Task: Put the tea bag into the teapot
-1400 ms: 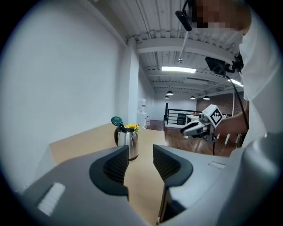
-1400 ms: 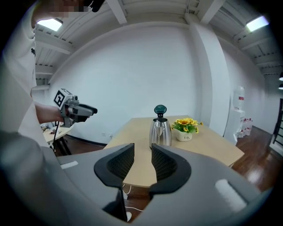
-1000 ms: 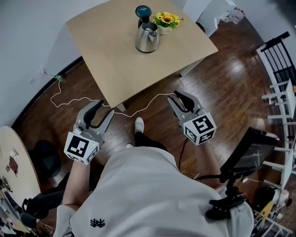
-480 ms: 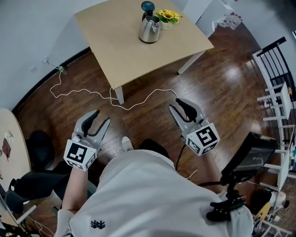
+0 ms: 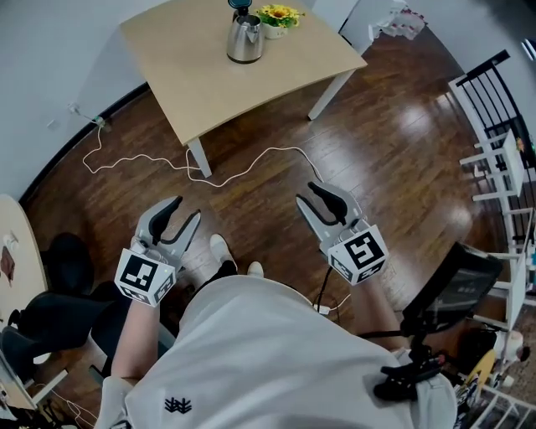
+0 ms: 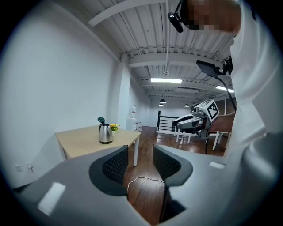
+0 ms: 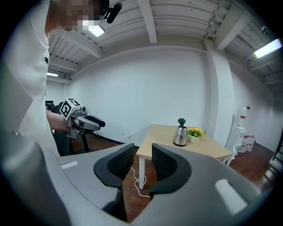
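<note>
while the left gripper point(image 5: 186, 209) and the right gripper point(image 5: 307, 194) both hang with jaws spread and empty, the teapot point(image 5: 244, 38) stands on the table point(image 5: 193, 84) well ahead of them, no tea bag shows, so nothing seems done yet.

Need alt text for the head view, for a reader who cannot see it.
A person holds a left gripper and right gripper, both open and empty, above a dark wood floor. Ahead, a light table carries a steel teapot and yellow flowers.
</note>
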A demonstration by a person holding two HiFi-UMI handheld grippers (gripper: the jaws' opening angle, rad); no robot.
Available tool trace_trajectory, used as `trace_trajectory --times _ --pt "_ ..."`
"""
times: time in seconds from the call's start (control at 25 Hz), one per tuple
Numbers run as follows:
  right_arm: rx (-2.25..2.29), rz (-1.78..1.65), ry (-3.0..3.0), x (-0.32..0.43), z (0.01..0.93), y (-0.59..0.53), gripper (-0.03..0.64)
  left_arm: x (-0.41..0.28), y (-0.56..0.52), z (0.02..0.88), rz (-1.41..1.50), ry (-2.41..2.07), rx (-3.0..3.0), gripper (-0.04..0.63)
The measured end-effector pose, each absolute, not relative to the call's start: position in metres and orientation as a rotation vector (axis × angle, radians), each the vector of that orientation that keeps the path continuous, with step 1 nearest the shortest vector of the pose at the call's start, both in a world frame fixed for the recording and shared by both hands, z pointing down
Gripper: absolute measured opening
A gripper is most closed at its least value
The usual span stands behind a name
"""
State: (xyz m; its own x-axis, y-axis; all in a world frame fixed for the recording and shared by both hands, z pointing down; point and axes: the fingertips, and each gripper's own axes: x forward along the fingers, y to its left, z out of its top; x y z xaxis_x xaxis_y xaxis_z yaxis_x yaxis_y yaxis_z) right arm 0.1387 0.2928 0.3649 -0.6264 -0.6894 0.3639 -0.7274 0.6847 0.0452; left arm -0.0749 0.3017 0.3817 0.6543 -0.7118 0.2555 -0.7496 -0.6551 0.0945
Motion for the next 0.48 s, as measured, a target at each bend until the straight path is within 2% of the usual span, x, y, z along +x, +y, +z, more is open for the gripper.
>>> trace_trajectory --times 0.48 --pt "1.144 0.258 -2.519 0.212 0.399 0.362 0.124 0.014 0.368 0.398 0.326 -1.116 2.678 0.155"
